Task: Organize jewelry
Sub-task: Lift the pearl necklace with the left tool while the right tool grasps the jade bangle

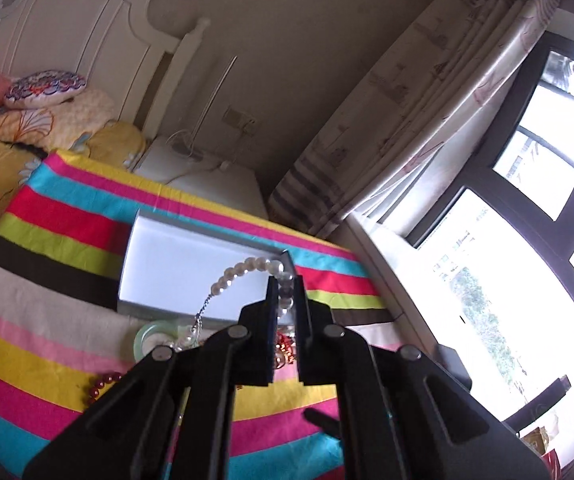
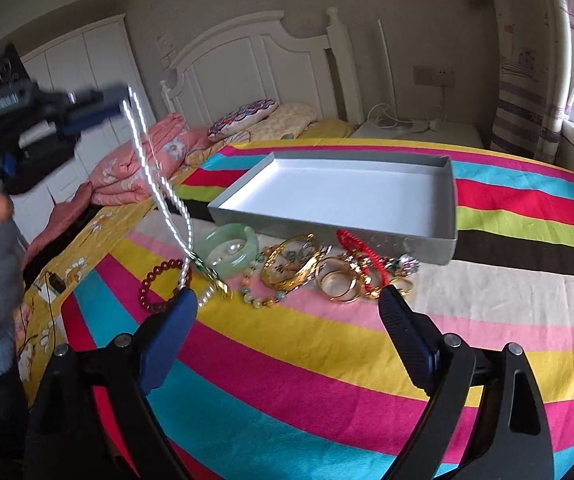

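Pearl, round and glossy: we see the left claw point(image 1: 286, 280) pinched tight on one pearl necklace point(image 1: 243, 270), lifted, its strand drooping to the striped cloth point(image 2: 327, 360) below. Right claw point(image 2: 287, 300) gapes wide, nothing between its blue ribbed pads. Just beyond its tips lies the jewelry heap: one smooth jade-green bangle point(image 2: 229, 246), one dark-red bead bracelet point(image 2: 159, 286), several gold bangles point(image 2: 299, 266), one red cord bracelet point(image 2: 357, 248). Farther ahead, one shallow grey cardboard box point(image 2: 445, 200), rectangular, white inside, nothing in it.
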A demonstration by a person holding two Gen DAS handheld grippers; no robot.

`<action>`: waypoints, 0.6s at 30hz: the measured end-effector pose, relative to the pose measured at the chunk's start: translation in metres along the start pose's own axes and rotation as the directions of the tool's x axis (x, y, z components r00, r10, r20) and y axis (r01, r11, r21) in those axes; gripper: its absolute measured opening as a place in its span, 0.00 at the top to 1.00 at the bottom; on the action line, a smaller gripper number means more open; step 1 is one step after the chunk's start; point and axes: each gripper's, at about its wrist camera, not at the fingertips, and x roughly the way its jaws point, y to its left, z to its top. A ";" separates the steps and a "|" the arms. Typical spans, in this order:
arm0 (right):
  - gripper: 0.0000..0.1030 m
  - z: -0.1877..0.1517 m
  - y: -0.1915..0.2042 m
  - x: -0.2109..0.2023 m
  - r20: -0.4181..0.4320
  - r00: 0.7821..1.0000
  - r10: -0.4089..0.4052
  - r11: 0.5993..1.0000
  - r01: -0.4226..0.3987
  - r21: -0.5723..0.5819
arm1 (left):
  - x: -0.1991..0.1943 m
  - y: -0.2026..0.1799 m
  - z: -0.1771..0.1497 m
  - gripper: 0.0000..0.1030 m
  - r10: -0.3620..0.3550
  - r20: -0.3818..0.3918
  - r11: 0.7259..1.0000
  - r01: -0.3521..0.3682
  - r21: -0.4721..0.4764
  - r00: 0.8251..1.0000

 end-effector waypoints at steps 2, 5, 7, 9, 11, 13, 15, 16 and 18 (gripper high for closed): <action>0.14 -0.002 0.015 0.013 -0.038 0.999 0.017 0.999 -0.019 -0.044 | -0.015 -0.011 0.012 0.94 -0.015 0.020 1.000 0.015 0.027 1.000; 0.14 0.001 0.037 0.031 -0.079 0.996 0.028 0.993 -0.037 -0.113 | -0.039 -0.019 0.024 0.94 -0.033 0.042 0.998 0.031 0.047 0.999; 0.16 0.010 0.045 0.042 -0.086 0.996 0.016 0.989 -0.029 -0.145 | -0.053 -0.022 0.031 0.93 -0.036 0.063 0.998 0.033 0.058 0.997; 0.22 0.022 0.048 0.057 -0.094 0.996 -0.005 0.988 -0.010 -0.154 | -0.069 -0.024 0.036 0.93 -0.031 0.091 0.997 0.024 0.076 0.995; 0.31 0.037 0.052 0.076 -0.117 0.993 -0.015 0.987 -0.004 -0.161 | -0.082 -0.025 0.039 0.93 -0.030 0.111 0.996 0.021 0.082 0.993; 0.39 0.049 0.057 0.101 -0.164 0.986 -0.023 0.985 -0.006 -0.172 | -0.089 -0.024 0.041 0.93 -0.024 0.124 0.997 0.014 0.081 0.992; 0.50 0.056 0.063 0.128 -0.233 0.971 -0.053 0.982 0.008 -0.187 | -0.092 -0.021 0.043 0.93 -0.015 0.128 0.997 0.005 0.078 0.992; 0.58 0.059 0.065 0.141 -0.263 0.961 -0.085 0.979 0.031 -0.201 | -0.093 -0.020 0.043 0.93 -0.011 0.128 0.997 0.002 0.076 0.992; 0.64 0.062 0.066 0.166 -0.326 0.934 -0.144 0.973 0.073 -0.220 | -0.092 -0.015 0.043 0.93 -0.004 0.123 0.998 -0.004 0.067 0.992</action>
